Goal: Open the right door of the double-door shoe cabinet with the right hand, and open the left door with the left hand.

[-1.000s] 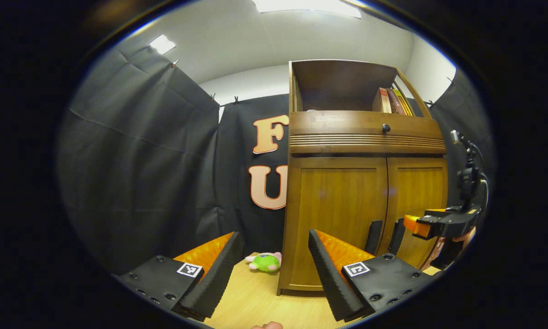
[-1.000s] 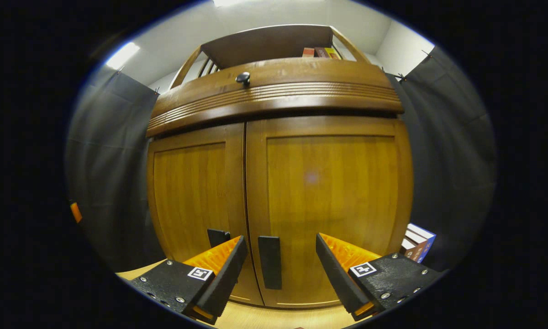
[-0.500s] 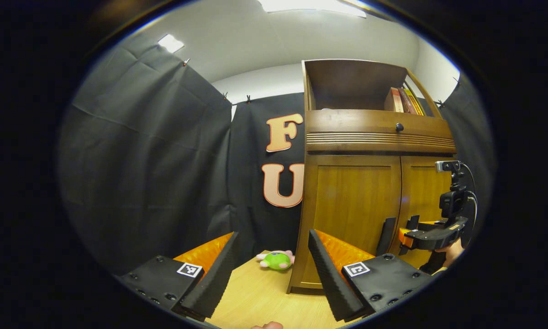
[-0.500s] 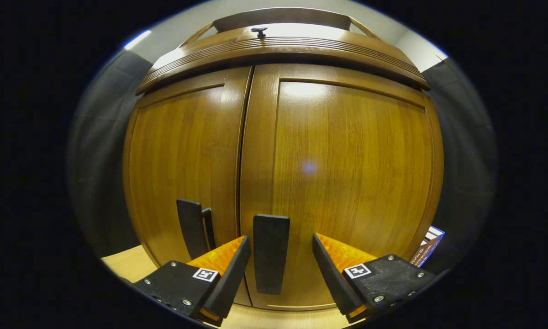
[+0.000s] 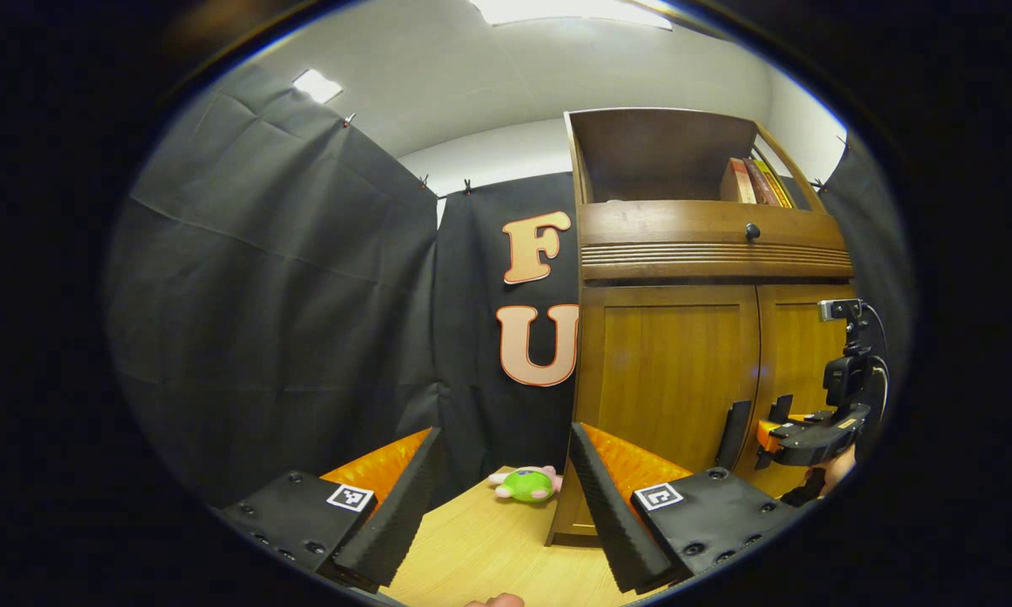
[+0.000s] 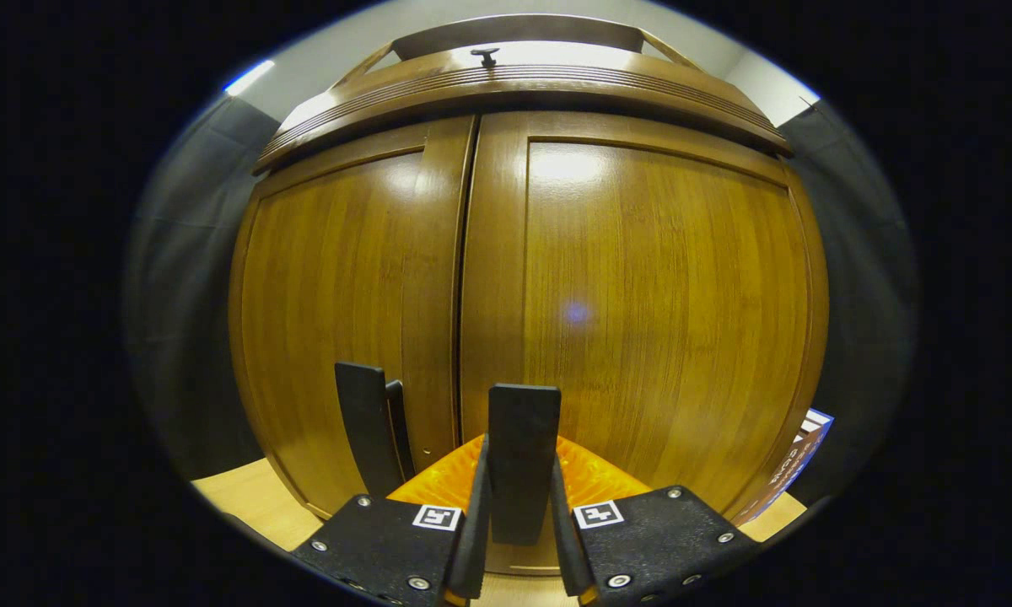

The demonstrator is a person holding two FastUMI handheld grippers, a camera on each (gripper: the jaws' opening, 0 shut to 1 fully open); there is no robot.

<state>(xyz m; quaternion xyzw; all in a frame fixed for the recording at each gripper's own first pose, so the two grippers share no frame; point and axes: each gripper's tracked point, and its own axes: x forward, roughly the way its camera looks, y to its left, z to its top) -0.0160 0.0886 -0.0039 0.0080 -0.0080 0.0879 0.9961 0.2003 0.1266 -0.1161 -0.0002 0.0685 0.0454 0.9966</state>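
Right gripper (image 6: pixel 519 531) clamped on the right door's upright handle (image 6: pixel 521 459) at 12 o'clock (door (image 6: pixel 649 312) shut), left gripper (image 5: pixel 502 497) apart, left door (image 5: pixel 666 371) off at 2 o'clock.

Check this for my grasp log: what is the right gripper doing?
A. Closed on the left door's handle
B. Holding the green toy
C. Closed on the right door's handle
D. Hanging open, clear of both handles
C: in the right gripper view, the right gripper has both fingers pressed against the right door's handle.
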